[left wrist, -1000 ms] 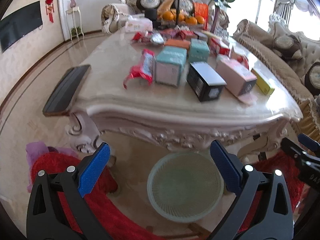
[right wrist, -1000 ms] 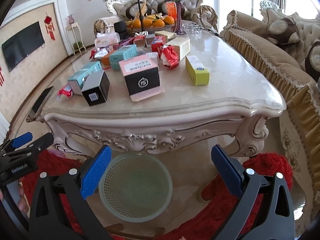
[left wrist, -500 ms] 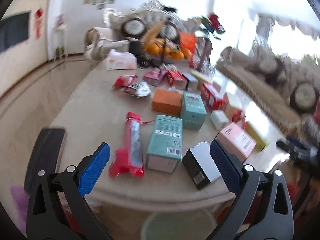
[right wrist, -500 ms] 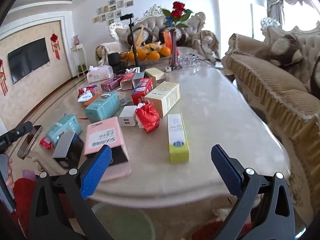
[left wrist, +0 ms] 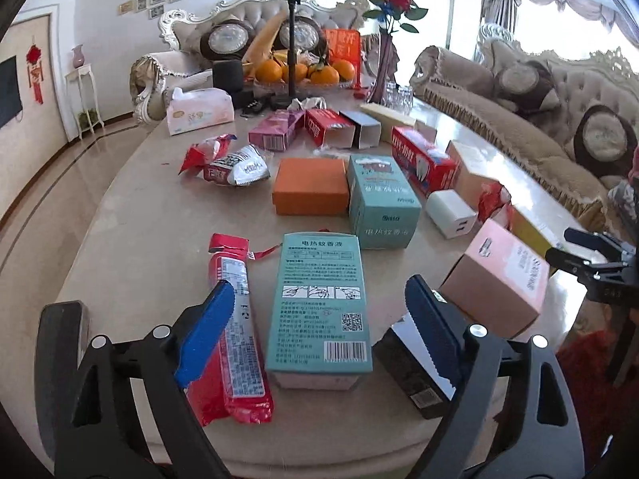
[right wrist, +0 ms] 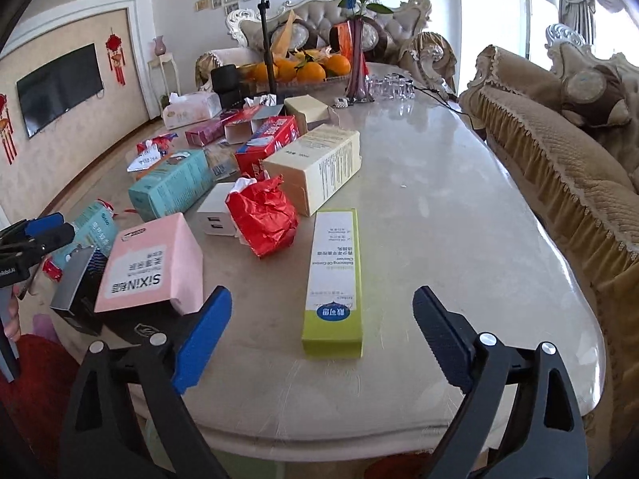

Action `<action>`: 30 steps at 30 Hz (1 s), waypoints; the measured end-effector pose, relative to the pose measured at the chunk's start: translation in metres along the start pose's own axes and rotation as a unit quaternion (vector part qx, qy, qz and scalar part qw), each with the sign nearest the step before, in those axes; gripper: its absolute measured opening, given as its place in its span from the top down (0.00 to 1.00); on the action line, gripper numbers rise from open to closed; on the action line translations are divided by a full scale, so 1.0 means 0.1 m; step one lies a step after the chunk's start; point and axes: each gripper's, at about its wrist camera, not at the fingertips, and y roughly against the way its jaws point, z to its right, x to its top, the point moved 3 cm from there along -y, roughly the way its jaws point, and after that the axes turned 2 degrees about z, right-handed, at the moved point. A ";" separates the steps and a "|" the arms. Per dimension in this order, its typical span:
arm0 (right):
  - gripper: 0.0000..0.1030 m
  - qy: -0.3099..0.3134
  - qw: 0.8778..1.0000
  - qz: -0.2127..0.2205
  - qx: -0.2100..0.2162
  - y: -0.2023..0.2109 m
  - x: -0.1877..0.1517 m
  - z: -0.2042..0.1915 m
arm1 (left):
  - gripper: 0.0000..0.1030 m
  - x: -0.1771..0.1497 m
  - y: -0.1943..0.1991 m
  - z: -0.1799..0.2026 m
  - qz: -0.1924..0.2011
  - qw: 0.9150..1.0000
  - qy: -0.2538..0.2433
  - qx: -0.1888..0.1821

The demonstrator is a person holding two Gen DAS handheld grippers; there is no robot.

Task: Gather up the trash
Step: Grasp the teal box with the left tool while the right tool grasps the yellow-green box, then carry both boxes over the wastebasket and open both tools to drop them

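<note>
Both grippers are spread wide and holding nothing: left gripper (left wrist: pixel 315 321) hangs over the teal box (left wrist: pixel 319 303) at the table's (right wrist: pixel 459 215) near edge, right gripper (right wrist: pixel 323 325) over the lime-green box (right wrist: pixel 335 279), red wrapper (right wrist: pixel 263 215) just beyond.

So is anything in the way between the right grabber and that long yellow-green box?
Nothing visible is. The right gripper is open, and the yellow-green box lies straight ahead between its fingers on bare table. The crumpled red wrapper and pink box sit off to the left.
</note>
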 end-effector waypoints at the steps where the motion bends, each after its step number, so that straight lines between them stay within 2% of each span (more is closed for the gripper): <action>1: 0.14 0.002 1.000 -0.003 -0.002 -0.03 0.00 0.00 | 0.18 0.00 -0.02 0.01 -0.003 1.000 0.000 -0.003; 3: 0.24 0.007 1.000 -0.011 -0.003 -0.09 0.01 0.00 | 0.26 0.00 -0.06 0.03 -0.007 1.000 -0.003 -0.006; 6: 0.25 0.004 1.000 -0.023 0.001 -0.17 0.02 0.01 | 0.36 -0.01 -0.14 0.04 -0.022 1.000 -0.014 -0.004; 8: 0.25 0.006 1.000 -0.026 0.000 -0.17 0.01 0.01 | 0.36 -0.01 -0.16 0.00 -0.027 1.000 -0.004 -0.010; 11: 0.32 0.011 0.999 -0.033 -0.004 -0.21 0.01 0.00 | 0.44 0.00 -0.21 -0.10 -0.045 0.999 0.013 -0.022; 14: 0.32 0.012 0.999 -0.036 -0.002 -0.22 0.00 0.01 | 0.45 0.01 -0.24 -0.11 -0.064 0.997 0.013 -0.047; 17: 0.32 0.014 0.999 -0.040 -0.004 -0.23 0.00 0.01 | 0.45 0.00 -0.29 -0.09 -0.081 0.996 -0.007 -0.042; 19: 0.32 0.018 0.999 -0.041 -0.006 -0.23 0.00 0.01 | 0.52 0.00 -0.32 -0.07 -0.093 0.995 -0.017 -0.040; 20: 0.32 0.020 0.999 -0.042 -0.007 -0.23 0.00 0.00 | 0.53 0.00 -0.33 -0.07 -0.096 0.994 -0.018 -0.041; 22: 0.38 0.024 0.999 -0.042 -0.013 -0.24 0.01 0.00 | 0.53 0.01 -0.34 -0.06 -0.100 0.994 -0.022 -0.037; 23: 0.44 0.028 0.999 -0.042 -0.019 -0.25 0.02 0.00 | 0.53 0.01 -0.34 -0.05 -0.100 0.994 -0.023 -0.035; 25: 0.61 0.030 0.999 -0.041 -0.019 -0.24 0.04 0.01 | 0.54 0.00 -0.33 -0.05 -0.098 0.994 -0.019 -0.031; 26: 0.72 0.030 0.999 -0.042 -0.019 -0.24 0.05 0.01 | 0.55 0.01 -0.33 -0.06 -0.097 0.995 -0.012 -0.032; 30: 0.73 0.016 0.999 -0.038 -0.018 -0.22 0.06 0.05 | 0.55 0.05 -0.30 -0.12 -0.082 0.996 0.016 -0.042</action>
